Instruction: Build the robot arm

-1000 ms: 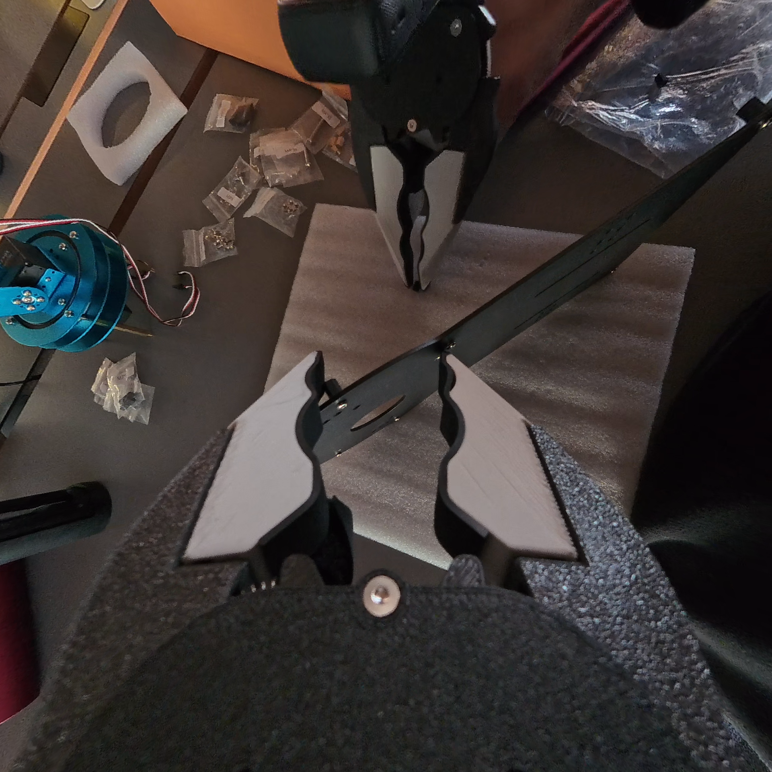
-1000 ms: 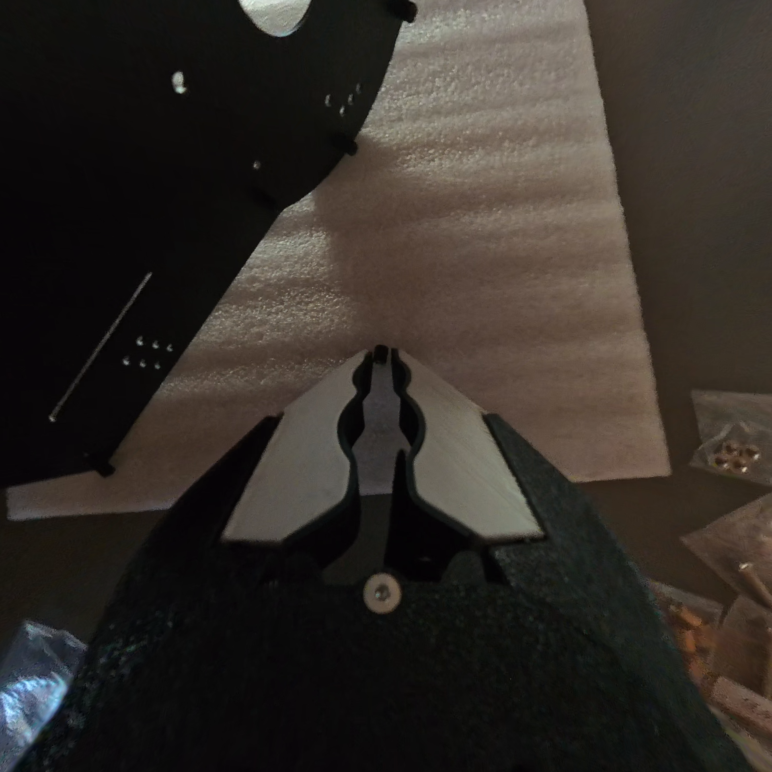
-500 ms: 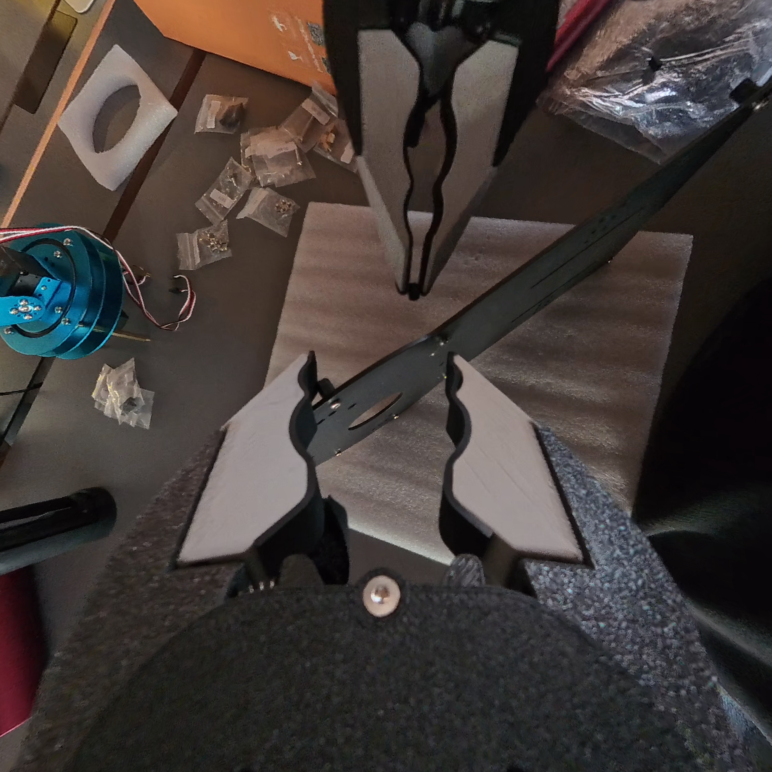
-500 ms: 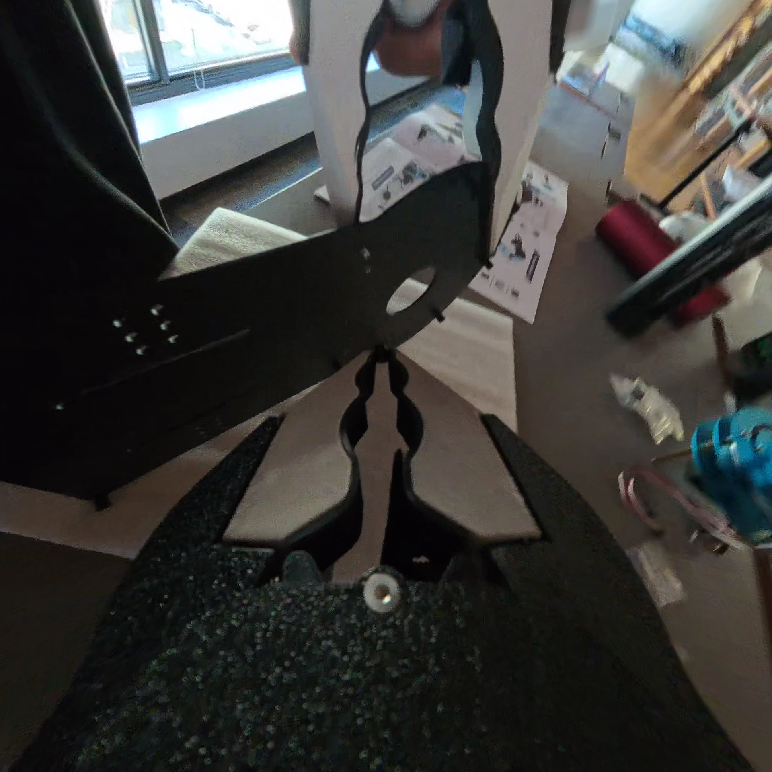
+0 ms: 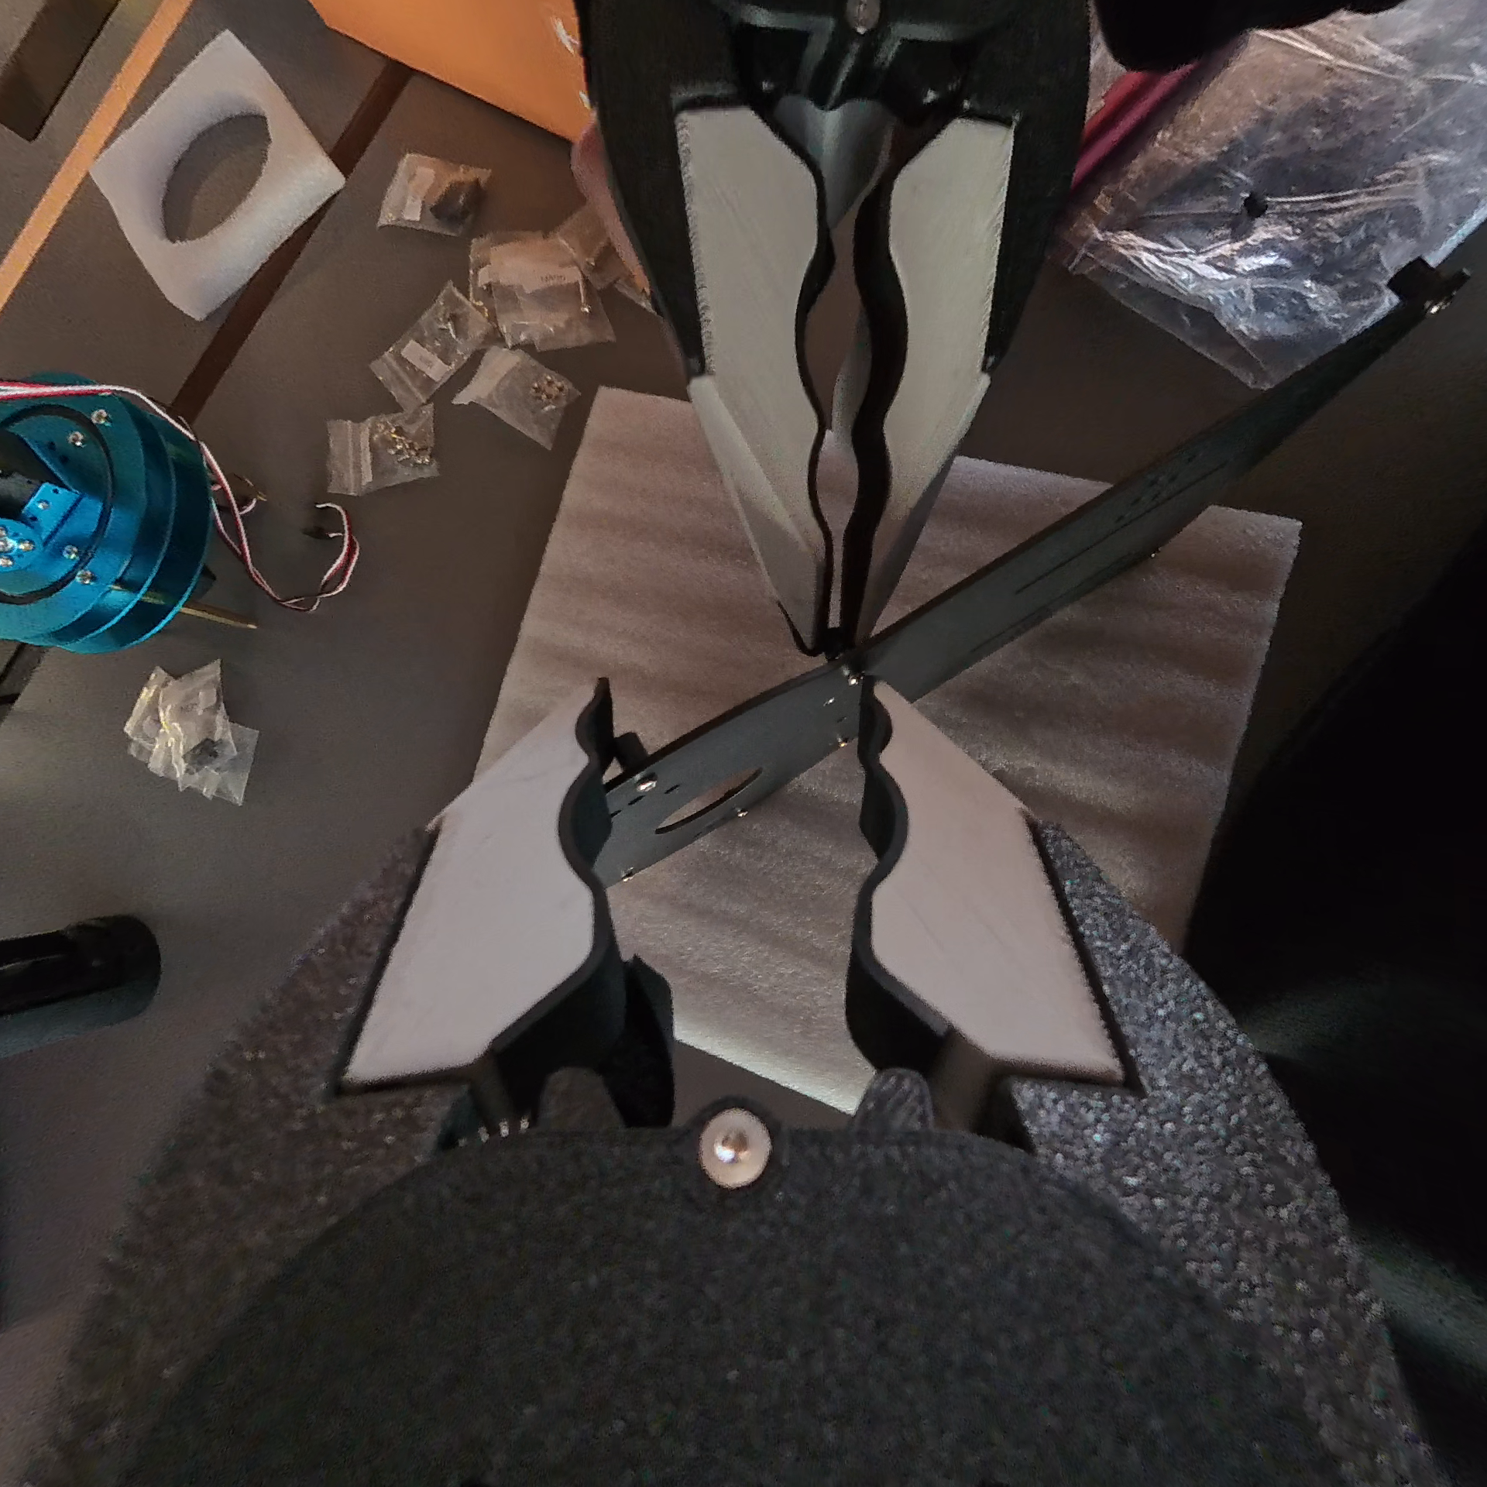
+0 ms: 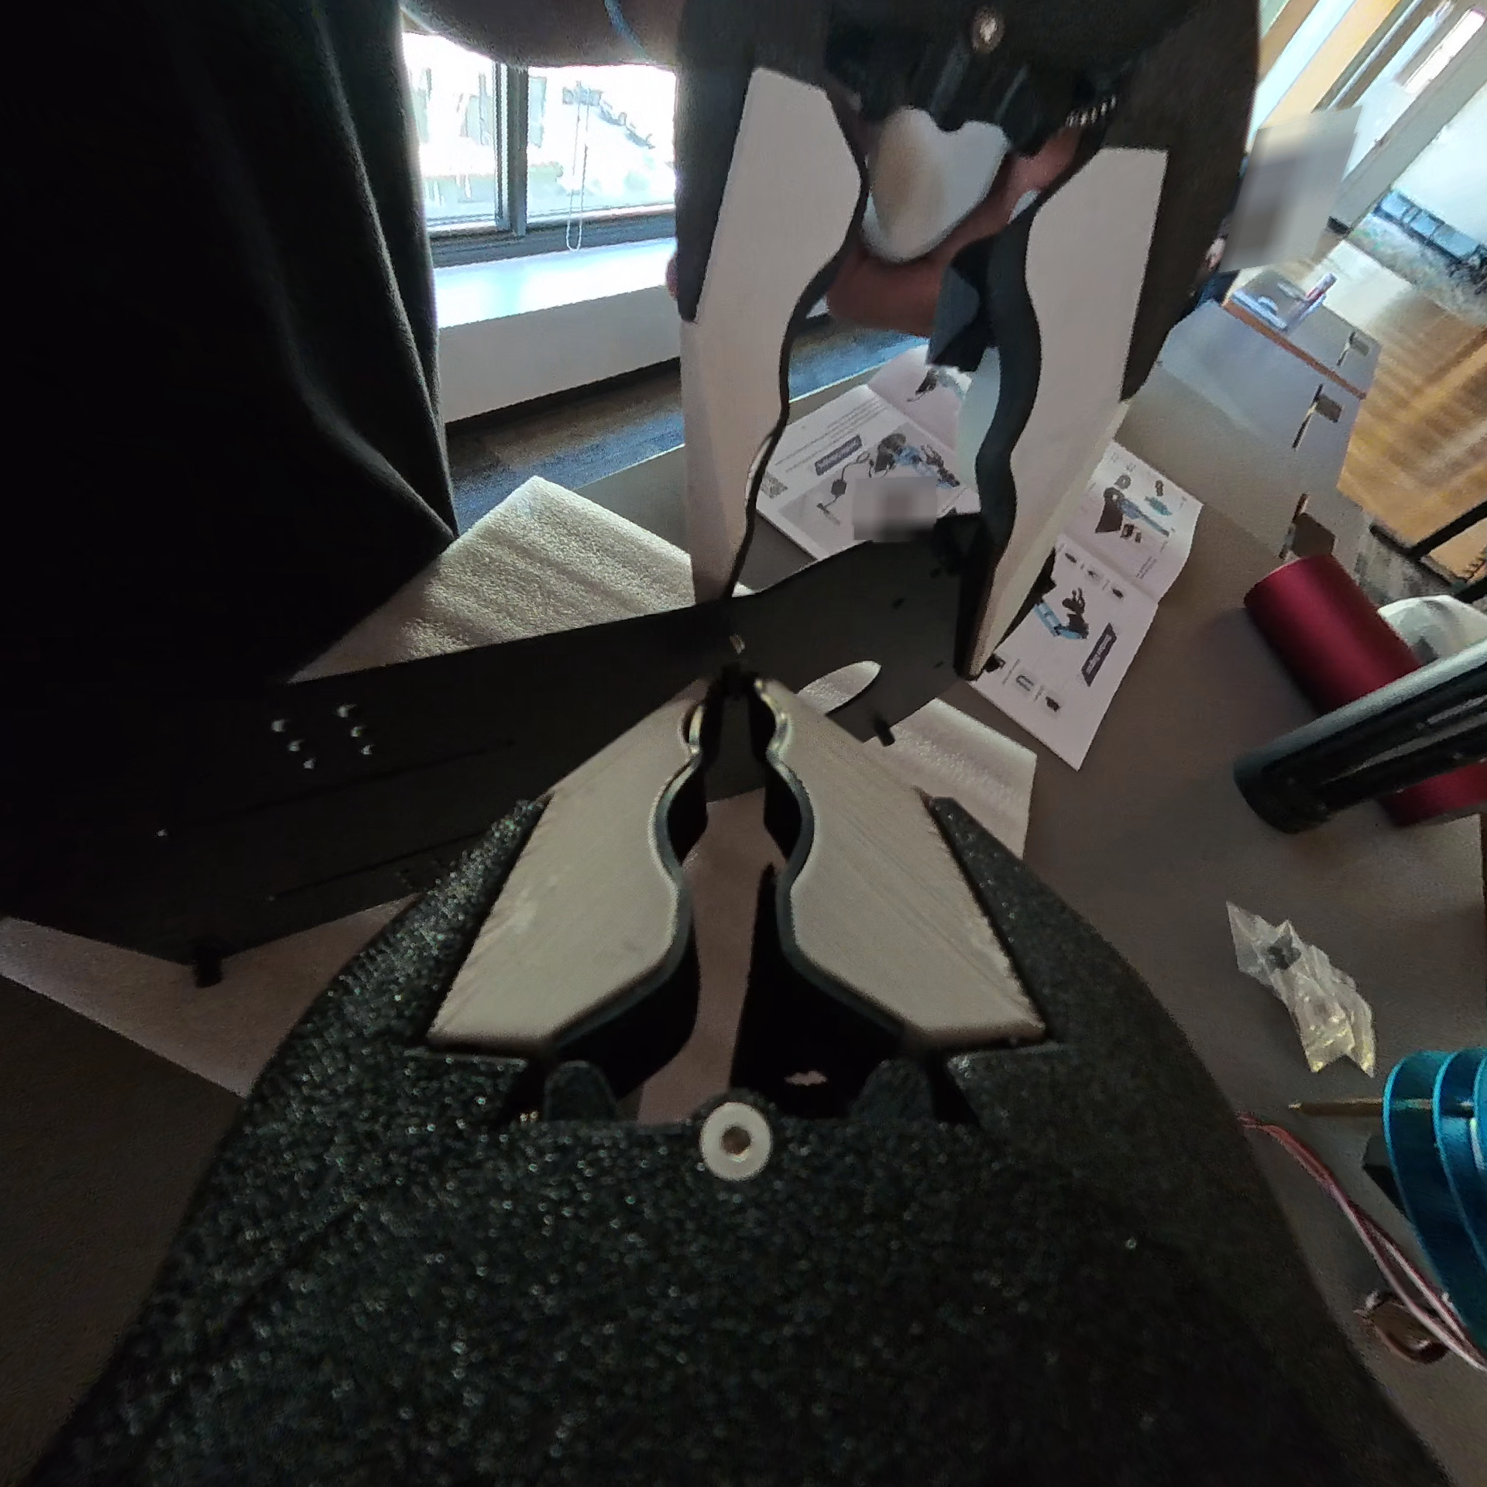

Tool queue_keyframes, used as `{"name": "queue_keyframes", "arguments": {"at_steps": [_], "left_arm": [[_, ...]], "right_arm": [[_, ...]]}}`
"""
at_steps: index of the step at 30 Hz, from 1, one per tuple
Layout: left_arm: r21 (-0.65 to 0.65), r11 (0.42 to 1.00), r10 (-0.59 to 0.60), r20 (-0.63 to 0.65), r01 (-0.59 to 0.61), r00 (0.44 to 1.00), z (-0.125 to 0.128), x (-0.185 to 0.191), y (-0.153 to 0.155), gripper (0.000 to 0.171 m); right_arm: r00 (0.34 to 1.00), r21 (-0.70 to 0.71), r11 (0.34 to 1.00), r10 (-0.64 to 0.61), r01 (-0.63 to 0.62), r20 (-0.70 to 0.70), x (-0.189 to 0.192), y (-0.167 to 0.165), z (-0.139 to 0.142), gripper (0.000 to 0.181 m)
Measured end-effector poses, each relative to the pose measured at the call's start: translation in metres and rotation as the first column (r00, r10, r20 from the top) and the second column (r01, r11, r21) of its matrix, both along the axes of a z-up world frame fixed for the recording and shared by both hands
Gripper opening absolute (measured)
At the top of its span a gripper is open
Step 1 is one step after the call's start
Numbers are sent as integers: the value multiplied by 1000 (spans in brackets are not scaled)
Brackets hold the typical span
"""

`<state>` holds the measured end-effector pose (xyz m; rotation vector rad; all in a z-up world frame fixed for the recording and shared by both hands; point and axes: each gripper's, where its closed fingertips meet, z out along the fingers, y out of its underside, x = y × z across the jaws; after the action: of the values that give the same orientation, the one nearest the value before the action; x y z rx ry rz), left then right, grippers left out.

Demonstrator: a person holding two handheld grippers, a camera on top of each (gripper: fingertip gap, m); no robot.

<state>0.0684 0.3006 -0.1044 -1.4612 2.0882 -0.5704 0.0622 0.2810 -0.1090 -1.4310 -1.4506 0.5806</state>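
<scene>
Blue ringed metal unit (image 5: 88, 515), small clear hardware bags (image 5: 483, 338), white foam sheet (image 5: 1086, 724), printed leaflet (image 6: 1070, 579), red roll (image 6: 1336, 644).

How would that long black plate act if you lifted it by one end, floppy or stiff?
Probably stiff: the black plate runs dead straight though the left gripper holds only one end. It looks thin with cut-out holes, so likely fairly light, yet its long free end may lever it downward. Its smooth edges might slip in the jaws.

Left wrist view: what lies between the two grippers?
The black plate, clamped in the left gripper; the right gripper touches its edge. Both views show it.
</scene>
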Motion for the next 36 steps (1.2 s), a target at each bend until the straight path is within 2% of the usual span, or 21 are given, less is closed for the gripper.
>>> {"name": "queue_keyframes", "arguments": {"at_steps": [9,18,26,31,34,36], "left_arm": [[-5,1000,13,-7,-13,1000,0,-2,0,61],[-8,1000,7,-7,-7,1000,0,0,0,61],[-5,1000,3,-8,-3,1000,0,0,1,61],[13,1000,-3,-14,3,1000,0,-1,1,60],[22,1000,-6,-13,6,1000,0,-1,1,60],[23,1000,-6,-13,6,1000,-1,0,1,60]], "right_arm": [[990,214,967,129,-137,51,1,1,10,5],[973,237,947,191,-217,130,0,-1,7,5],[969,252,939,201,-232,143,-2,-1,7,5],[959,134,952,260,-274,116,-3,-2,8,5],[957,-145,949,287,-279,36,-4,-4,9,5],[957,-352,895,292,-274,-2,-3,-5,9,5]]}}
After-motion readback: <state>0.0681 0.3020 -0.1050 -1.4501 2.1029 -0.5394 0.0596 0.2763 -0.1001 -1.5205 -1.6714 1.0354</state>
